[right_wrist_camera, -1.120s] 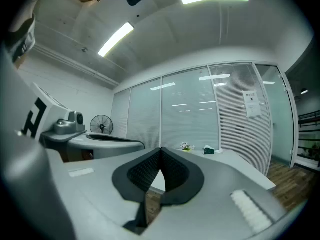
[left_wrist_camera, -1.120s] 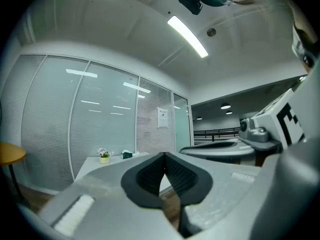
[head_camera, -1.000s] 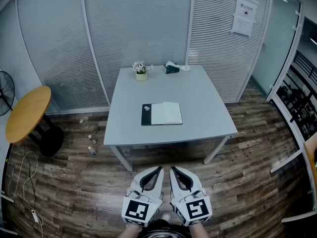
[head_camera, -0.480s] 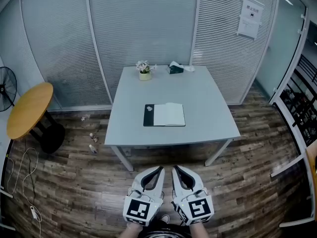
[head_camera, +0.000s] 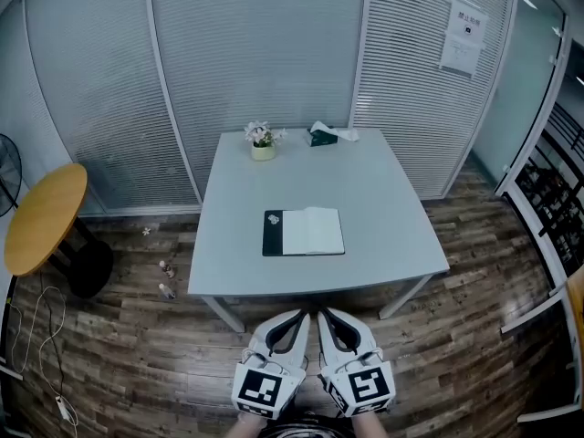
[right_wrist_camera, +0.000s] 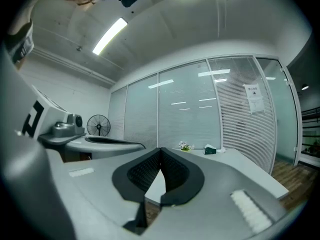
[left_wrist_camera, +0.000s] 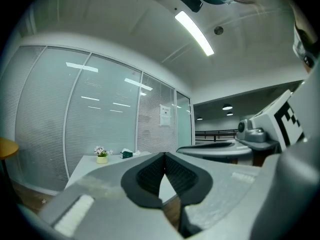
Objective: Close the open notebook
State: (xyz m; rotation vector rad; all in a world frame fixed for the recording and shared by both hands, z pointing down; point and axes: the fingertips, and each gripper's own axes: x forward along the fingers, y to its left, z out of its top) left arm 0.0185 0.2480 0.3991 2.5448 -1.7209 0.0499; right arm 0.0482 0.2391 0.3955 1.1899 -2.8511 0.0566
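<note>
On the table (head_camera: 383,208) beyond the open notebook (head_camera: 304,232), a pot (head_camera: 263,152) holds flowers (head_camera: 262,134).

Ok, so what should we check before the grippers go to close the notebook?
1. The notebook lies open on the table: ok.
2. The left gripper is shut with nothing in it: ok.
3. The right gripper is shut with nothing in it: ok.
4. Grippers close enough to the notebook: not ok, both are short of the table's near edge.
5. The flower pot and tissue box are out of the way at the far edge: ok.
6. The pale mark on the notebook's dark left side, loose or printed: cannot tell.
</note>
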